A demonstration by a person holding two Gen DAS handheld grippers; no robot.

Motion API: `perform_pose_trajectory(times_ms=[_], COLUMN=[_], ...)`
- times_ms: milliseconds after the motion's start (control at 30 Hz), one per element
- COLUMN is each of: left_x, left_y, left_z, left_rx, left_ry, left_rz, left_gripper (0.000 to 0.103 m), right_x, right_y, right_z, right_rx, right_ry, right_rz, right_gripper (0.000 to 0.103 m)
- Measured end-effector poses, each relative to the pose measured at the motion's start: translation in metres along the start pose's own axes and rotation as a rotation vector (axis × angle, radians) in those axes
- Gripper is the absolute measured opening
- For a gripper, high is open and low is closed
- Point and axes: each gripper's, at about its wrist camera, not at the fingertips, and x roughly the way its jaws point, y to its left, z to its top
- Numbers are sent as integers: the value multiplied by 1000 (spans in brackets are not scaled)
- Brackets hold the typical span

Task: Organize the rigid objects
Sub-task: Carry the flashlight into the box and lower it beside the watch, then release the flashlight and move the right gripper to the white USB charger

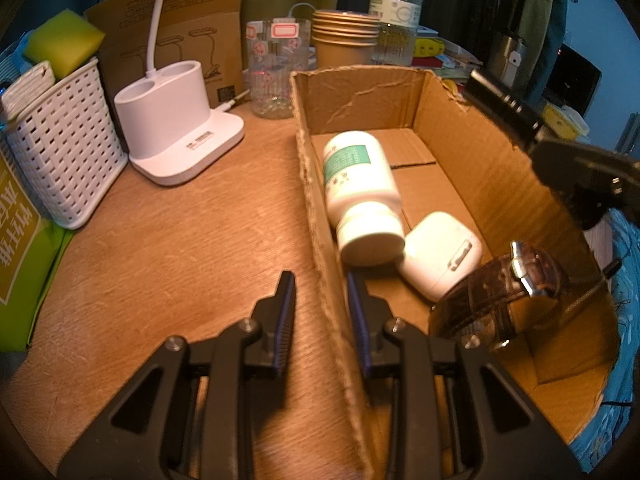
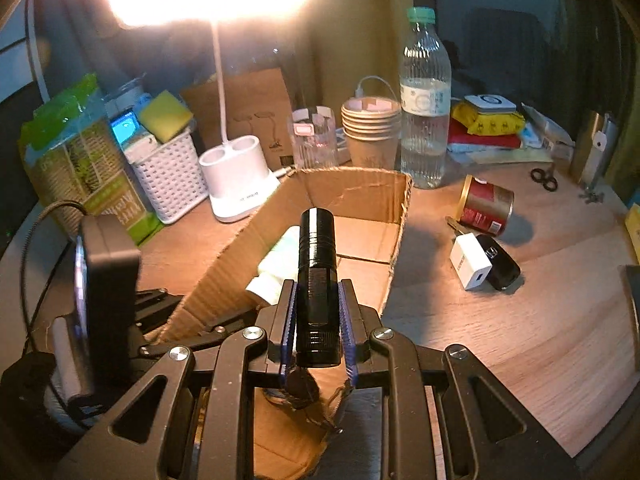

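- The cardboard box stands open on the wooden table. Inside it lie a white pill bottle on its side, a white earbud case touching the bottle's cap, and a brown leather watch near the front corner.
- Behind the box, a white woven basket holds a yellow sponge and some packets. A white lamp base has two round cups on top; I cannot see anything in them.
- The right gripper is clamped on a black flashlight. The flashlight lies along the fingers, its front end sticking out well past the tips, above the inside of the box.
- The left gripper has its fingers a little apart, one on each side of the box's left wall. I cannot tell if the pads press the cardboard.
- Only the right wrist view shows the things on the table to the right of the box: a red can on its side, a white charger and a black car key touching each other, and small scissors.
- Only the left wrist view shows the watch and the earbud case clearly.
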Motion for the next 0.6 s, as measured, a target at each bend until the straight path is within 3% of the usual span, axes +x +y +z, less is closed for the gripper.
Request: perform_pose_trajectory(times_ms=[300, 433, 600], left_x=[0, 1, 1], left_y=[0, -2, -3], left_z=[0, 0, -1], left_rx=[0, -1, -1], left_ry=[-1, -1, 0], left_rz=[3, 3, 4], left_gripper=[28, 29, 29], right_x=[22, 19, 11], right_y=[7, 8, 3], right_z=[-6, -6, -4], right_rx=[-94, -92, -80], right_ry=[80, 82, 66], right_rz=[-71, -50, -37], right_gripper=[22, 37, 37])
